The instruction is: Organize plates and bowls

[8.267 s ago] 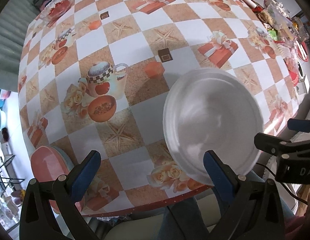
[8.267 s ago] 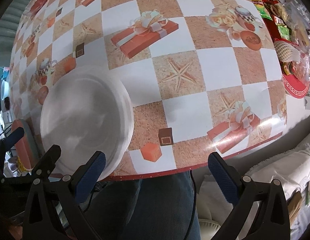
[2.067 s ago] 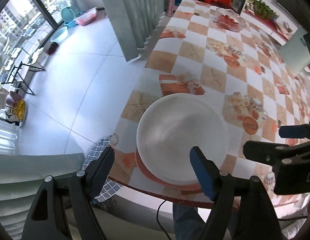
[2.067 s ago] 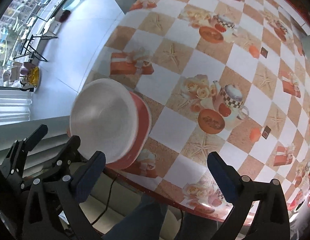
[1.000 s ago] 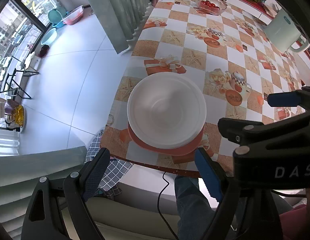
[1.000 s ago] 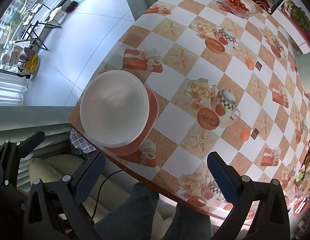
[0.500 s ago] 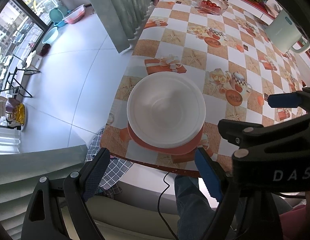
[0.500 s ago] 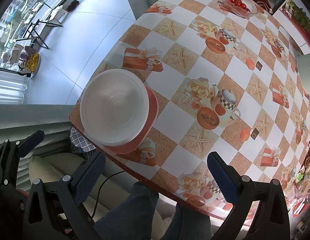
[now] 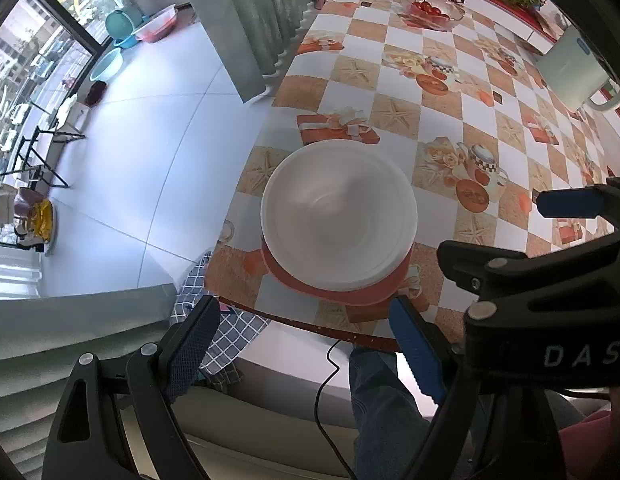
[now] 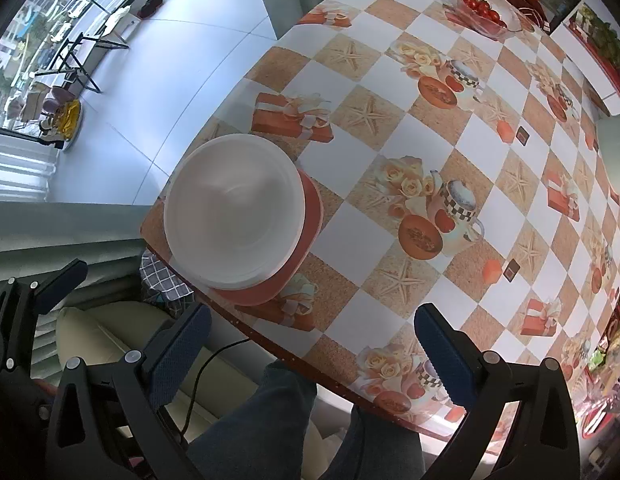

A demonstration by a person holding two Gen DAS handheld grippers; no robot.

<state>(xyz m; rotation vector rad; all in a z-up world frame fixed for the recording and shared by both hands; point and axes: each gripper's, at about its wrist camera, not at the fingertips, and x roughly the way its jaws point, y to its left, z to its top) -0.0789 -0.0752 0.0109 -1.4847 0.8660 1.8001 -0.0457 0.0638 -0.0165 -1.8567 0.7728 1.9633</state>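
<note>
Evidently near completion: white bowl (image 9: 338, 216) found stacked in the red plate (image 9: 350, 294) at the near left corner of the table (image 9: 442, 128), close to its edge. Nothing else loose to sort within view. Left gripper (image 9: 305, 356) and right gripper (image 10: 310, 352) held above, tongs apart, clamped on nothing. Against the earliest frames: white bowl then alone mid-table by the near edge, now nested in the red plate.
</note>
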